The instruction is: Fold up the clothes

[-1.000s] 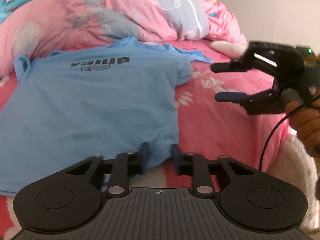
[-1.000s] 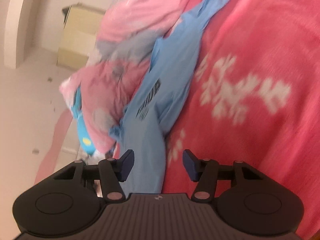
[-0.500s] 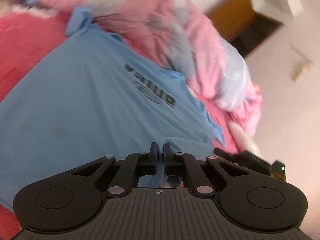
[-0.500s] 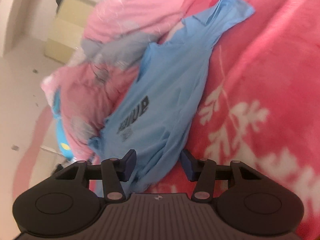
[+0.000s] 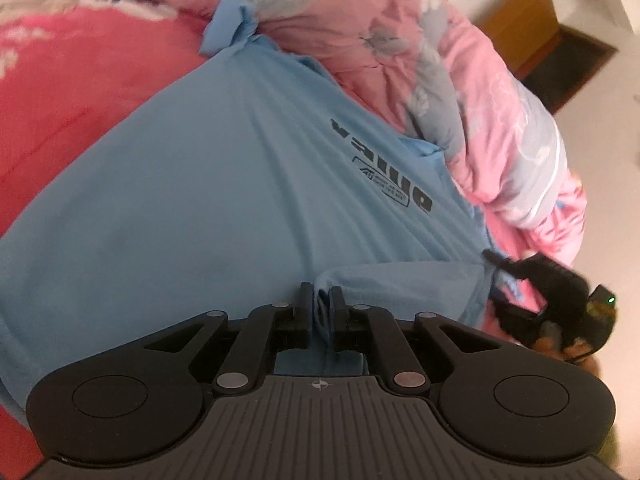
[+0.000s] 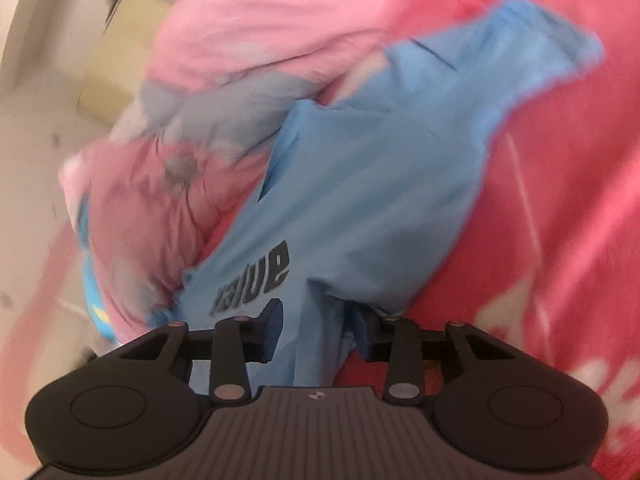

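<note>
Both hand-held grippers have come in on the blue T-shirt since a second ago, when the left one stood spread at its hem and the right one hung apart over the red blanket. Now the left hand-held gripper is pressed together on a fold of the shirt's lower edge, the cloth bunched between its 2 fingers. The right hand-held gripper has just been closing, with a hanging fold of the same shirt between its jaws; the left pad sits on the fabric, but I cannot tell whether the right one presses it. In the left view that right gripper shows blurred at the shirt's far corner, a hand behind it. The shirt lies print-up on the bed, its collar end against the heaped pink quilt, its sleeve trailing over the blanket.
</note>
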Demonstrator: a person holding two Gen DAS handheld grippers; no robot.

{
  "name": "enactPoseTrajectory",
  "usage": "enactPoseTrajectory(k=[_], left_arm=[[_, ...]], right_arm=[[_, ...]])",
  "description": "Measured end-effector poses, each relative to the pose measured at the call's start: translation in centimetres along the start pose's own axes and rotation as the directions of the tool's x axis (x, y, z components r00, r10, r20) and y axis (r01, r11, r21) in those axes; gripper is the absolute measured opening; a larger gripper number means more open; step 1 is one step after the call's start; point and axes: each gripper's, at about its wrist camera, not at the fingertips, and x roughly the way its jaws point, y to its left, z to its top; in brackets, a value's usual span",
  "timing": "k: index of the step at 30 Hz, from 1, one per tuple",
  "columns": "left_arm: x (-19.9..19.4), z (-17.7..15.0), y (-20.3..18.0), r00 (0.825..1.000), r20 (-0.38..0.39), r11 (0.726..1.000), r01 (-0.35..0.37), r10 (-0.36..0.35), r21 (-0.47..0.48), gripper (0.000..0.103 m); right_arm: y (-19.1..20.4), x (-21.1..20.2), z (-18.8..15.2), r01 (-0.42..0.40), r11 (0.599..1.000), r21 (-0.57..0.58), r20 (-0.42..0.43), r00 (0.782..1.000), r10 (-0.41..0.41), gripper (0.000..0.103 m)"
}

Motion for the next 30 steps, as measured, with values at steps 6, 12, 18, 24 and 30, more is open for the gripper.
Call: enactPoseTrajectory(k=[6,12,18,24,30], left_arm=[[-0.4,-0.3,-0.6,1.000,0.017,0.998,-0.022,0.021,0.065,0.009],[-1.3,-1.3,-1.6,0.998,0.036,0.990,-0.054,0.049,0.133,0.012],[-2.4,-2.2,-1.8,0.997,0.041,0.982,-0.074,0.068,0.174,0.015],[-2.7,-2.9,-1.9,0.996,0.043,0.976,-0.085,0.078,0.200,0.016],[-2.9,-3.1,-2.2,0.996,0.042,0.972,-0.087,0.079,0.219,0.016]], right_arm=[[-0.5,-4.6,-1.9,-0.062,0.995,0.082,-0.013,0.998,0.063,0.051],[1.7,-6.7,-5.5,-0.132,0.991,0.035,-0.191,0.972,0.137,0.051],[9.5,-6.1,-9.8,-0.086,0.817,-0.570,-0.196,0.980,-0.034,0.050],[12.5,-3.7,-15.9,-0.050,0.316,-0.947,-0.123,0.969,-0.215,0.049],[12.2,-0.8,-17.3,-0.056,0.175,-0.983,-0.104,0.955,-0.278,0.036]])
